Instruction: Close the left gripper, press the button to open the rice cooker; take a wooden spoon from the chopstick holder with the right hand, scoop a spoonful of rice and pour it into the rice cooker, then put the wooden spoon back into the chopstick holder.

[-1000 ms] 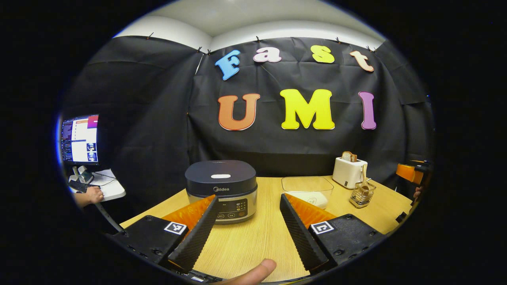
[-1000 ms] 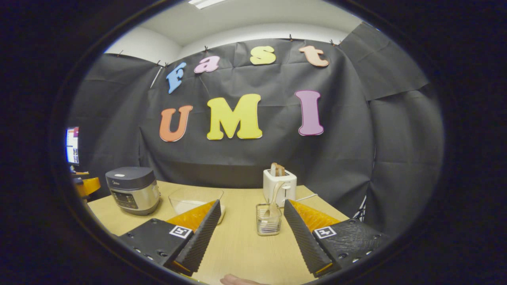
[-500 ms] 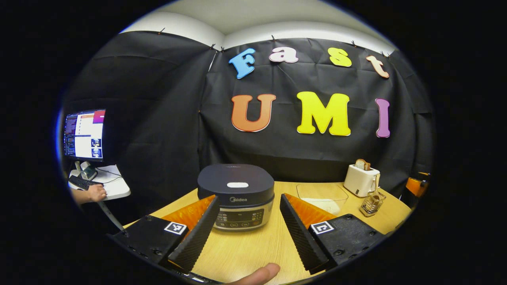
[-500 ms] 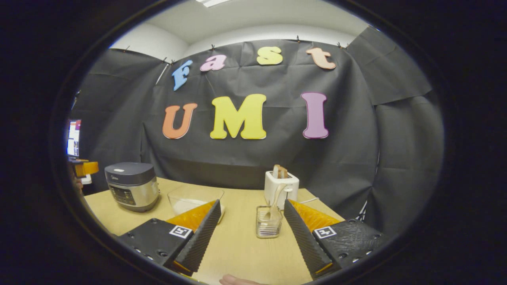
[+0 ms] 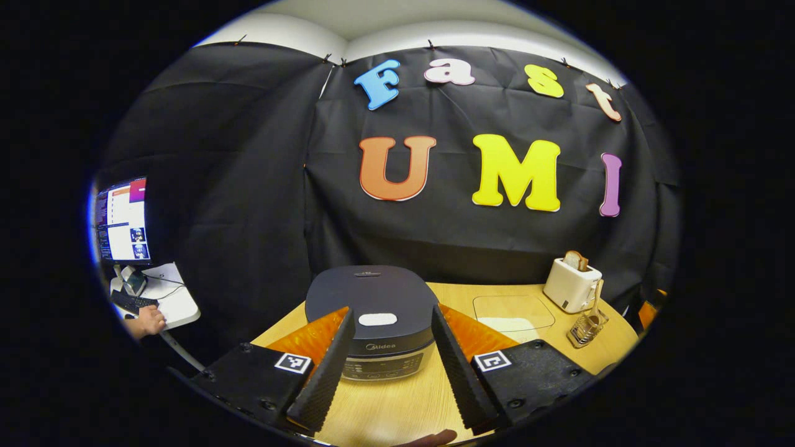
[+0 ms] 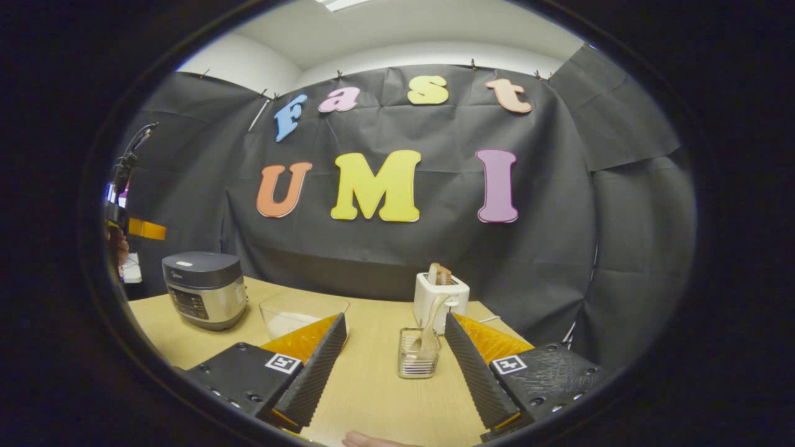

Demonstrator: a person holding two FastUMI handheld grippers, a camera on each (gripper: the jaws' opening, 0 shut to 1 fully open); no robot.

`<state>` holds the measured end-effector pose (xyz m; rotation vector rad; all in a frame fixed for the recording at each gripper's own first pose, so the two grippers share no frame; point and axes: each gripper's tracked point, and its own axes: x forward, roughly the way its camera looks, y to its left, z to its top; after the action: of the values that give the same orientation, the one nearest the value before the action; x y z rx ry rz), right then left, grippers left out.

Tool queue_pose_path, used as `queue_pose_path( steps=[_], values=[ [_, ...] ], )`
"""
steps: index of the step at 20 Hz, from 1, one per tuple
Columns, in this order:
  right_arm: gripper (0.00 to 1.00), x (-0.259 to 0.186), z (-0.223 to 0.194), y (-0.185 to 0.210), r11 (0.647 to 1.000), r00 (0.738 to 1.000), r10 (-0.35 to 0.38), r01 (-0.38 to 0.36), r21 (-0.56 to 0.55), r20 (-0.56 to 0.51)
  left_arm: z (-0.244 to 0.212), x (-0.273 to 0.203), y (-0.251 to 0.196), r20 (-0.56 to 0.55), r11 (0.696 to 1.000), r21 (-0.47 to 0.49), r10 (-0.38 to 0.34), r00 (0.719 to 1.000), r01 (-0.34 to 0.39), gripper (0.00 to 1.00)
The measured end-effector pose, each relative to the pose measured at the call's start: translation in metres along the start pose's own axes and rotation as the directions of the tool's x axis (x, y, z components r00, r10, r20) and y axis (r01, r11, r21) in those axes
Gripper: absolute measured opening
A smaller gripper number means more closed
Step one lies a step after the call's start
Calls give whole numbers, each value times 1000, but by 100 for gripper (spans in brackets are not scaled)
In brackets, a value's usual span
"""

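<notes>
The left gripper view looks down on the rice cooker [image 5: 371, 310], its rounded dark lid closed, a pale oval button [image 5: 377, 319] on top, framed between the parted ribbed fingers of the left gripper [image 5: 388, 366], which hangs above it near the desk's [image 5: 397, 410] left edge. The right gripper view shows the cooker's silver side, and the right gripper [image 6: 392, 357] spread wide and level, facing the wire chopstick holder [image 6: 418, 354] with the wooden spoon [image 6: 430, 323] upright inside. A clear rice container [image 6: 298, 312] sits between cooker and holder; a white toaster [image 6: 441, 298] stands behind the holder at the back edge.
</notes>
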<state>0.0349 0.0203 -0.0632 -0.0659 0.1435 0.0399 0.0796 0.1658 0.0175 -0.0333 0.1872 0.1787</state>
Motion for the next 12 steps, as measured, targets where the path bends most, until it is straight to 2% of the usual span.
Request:
queue_pose_path(
  steps=[3,4,6,9,12],
  values=[
    [95,4,-13,-6,1000,1000,2,-1,14,-23,0,23,-6,-66,998,-43,-48,997,46,70],
    [95,6,-17,-12,1000,999,-10,10,9,-31,-3,29,-5,-93,997,-54,-52,994,47,59],
    [95,10,-26,-23,999,998,-39,40,15,-44,-7,40,-3,-145,997,-55,-52,988,44,49],
    [95,11,-35,-28,998,998,-40,42,39,-58,-23,63,3,-222,998,-47,-40,974,30,40],
    [95,12,-43,-34,998,997,-43,46,41,-71,-40,78,13,-292,999,-39,6,956,-18,15]
  ],
)
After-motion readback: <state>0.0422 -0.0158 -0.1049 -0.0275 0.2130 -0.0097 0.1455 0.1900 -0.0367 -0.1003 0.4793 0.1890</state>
